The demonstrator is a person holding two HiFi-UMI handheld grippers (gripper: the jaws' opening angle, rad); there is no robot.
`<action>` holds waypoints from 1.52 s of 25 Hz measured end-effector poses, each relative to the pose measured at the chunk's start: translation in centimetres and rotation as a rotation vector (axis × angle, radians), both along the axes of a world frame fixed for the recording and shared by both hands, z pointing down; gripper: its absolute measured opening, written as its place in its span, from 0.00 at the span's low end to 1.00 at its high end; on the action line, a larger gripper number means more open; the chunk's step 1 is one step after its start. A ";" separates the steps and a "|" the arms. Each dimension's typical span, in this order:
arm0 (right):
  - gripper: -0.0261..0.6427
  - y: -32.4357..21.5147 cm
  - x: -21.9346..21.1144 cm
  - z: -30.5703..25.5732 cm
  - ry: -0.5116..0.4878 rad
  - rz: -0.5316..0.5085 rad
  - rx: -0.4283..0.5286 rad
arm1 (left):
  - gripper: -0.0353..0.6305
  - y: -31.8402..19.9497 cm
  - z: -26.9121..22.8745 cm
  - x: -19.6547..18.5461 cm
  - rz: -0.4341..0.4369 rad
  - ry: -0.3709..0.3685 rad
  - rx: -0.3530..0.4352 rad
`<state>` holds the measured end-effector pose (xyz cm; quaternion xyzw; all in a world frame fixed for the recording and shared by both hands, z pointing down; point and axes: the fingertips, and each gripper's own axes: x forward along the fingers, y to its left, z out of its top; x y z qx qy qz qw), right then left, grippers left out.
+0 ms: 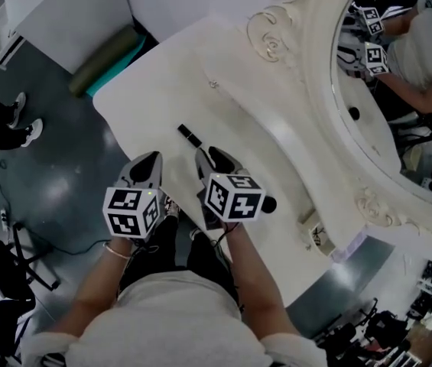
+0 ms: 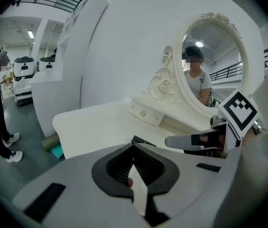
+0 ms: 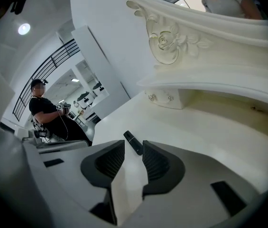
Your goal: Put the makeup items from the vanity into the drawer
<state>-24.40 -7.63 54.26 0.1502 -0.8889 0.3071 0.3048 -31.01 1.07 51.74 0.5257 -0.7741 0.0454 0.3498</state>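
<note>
Vanity top (image 1: pixel 223 75): tube (image 3: pixel 134 142) lies just ahead of R gripper (image 3: pixel 133 148), slanting away, jaws apart & empty; L gripper (image 1: pixel 149 161) closed.

**Vanity layout**
Makeup tube (image 1: pixel 190 136) lies on the vanity top (image 1: pixel 238 113), near its front edge. Mirror (image 1: pixel 399 105) stands at the back, with the small drawer (image 2: pixel 145 113) at its base. Left gripper (image 1: pixel 151 160) sits beside right gripper (image 1: pixel 208 156) at the front edge, tube just ahead of the right one.

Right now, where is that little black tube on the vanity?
The black makeup tube lies on the white vanity top near the head view's centre, just ahead of the right gripper, whose open jaws point at it.
</note>
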 end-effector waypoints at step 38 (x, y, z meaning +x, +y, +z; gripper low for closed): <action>0.19 0.8 -2.7 4.4 0.231 -0.152 0.166 | 0.06 0.4 3.4 -2.6 -0.010 0.070 -0.014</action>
